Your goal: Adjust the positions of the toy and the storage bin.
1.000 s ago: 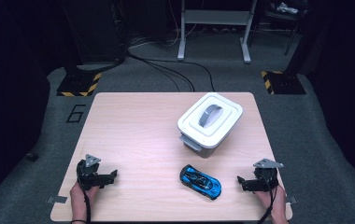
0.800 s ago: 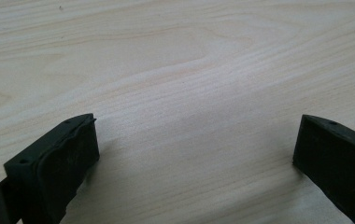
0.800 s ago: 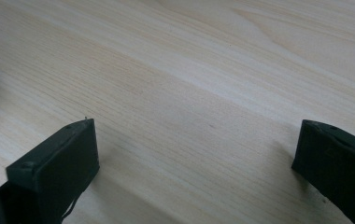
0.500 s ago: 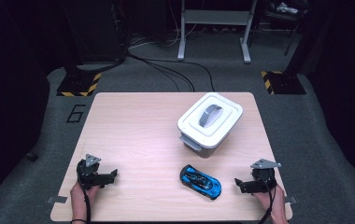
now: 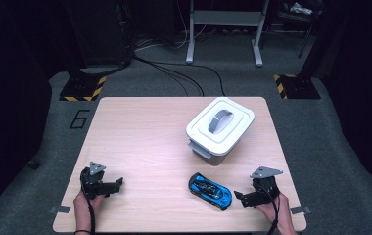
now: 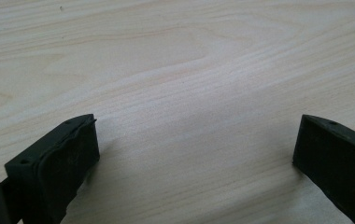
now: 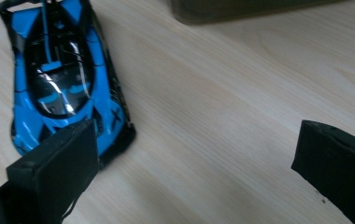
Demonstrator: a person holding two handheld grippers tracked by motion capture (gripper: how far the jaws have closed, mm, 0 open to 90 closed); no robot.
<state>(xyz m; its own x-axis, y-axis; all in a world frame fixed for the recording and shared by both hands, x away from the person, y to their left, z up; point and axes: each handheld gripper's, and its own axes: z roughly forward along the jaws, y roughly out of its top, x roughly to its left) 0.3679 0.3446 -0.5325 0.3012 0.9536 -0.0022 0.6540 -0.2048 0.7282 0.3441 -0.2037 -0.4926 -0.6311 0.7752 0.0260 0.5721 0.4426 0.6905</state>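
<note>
High view had the blue toy car (image 5: 211, 190) lying on the table (image 5: 145, 132) just left of the right gripper (image 5: 240, 198) — long axis slanting from upper left to lower right, nearest end toward that gripper. Right gripper view showed its jaws spread wide, empty, one jaw at the car's end. The left gripper (image 5: 118, 183) sat well apart — also spread, holding nothing.

A pale wooden table (image 5: 140, 132) fills the middle of the high view. On it, right of centre, sits a white lidded box (image 5: 220, 129) with a grey handle. Lower right of centre lies a blue toy car (image 5: 210, 190), near the box, not touching.
</note>
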